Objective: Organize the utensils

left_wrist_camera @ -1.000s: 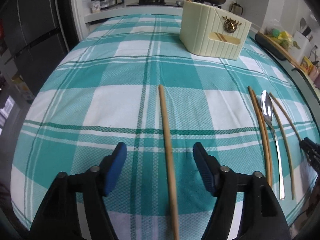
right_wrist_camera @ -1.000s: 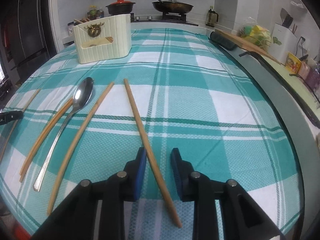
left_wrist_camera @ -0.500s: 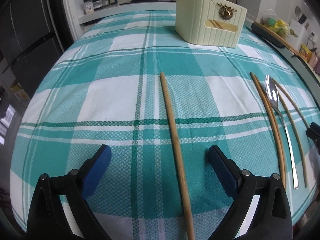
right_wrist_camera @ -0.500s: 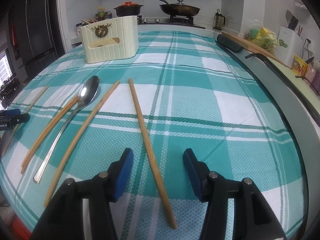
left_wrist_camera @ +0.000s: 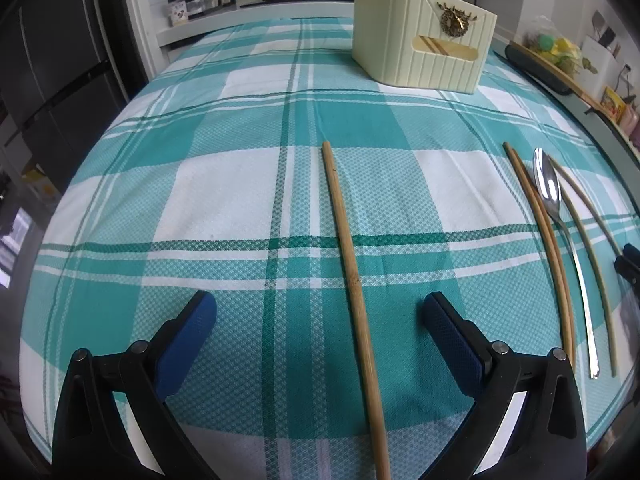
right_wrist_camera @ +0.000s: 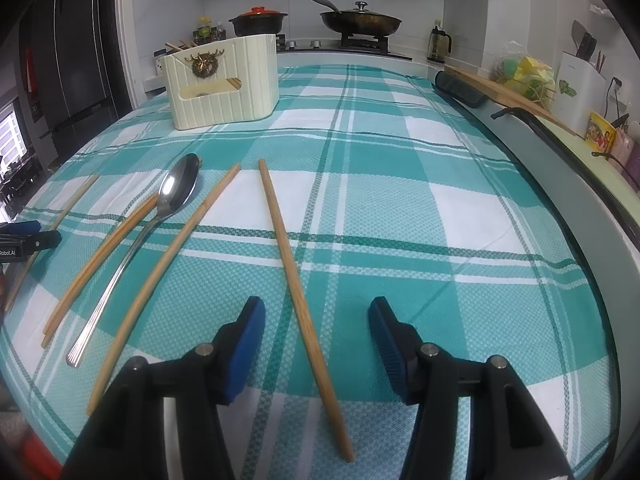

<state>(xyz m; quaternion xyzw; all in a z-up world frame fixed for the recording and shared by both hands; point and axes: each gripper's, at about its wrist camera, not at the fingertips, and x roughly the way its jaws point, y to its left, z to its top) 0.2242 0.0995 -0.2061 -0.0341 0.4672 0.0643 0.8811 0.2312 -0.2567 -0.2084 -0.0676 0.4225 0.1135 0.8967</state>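
My left gripper is open wide, its blue pads either side of a wooden chopstick lying on the teal plaid cloth. My right gripper is open too, straddling another chopstick without touching it. A metal spoon lies between more chopsticks left of it; the spoon also shows at the right of the left wrist view. A cream utensil holder with chopsticks in it stands at the far side; it also shows in the right wrist view.
The plaid tablecloth covers the table. A stove with a pan and a red-lidded pot is behind. A dark roll and a wooden board lie along the right edge. A dark fridge stands at left.
Both grippers have opened wider around their chopsticks and drawn back a little. The chopsticks stay flat on the cloth.
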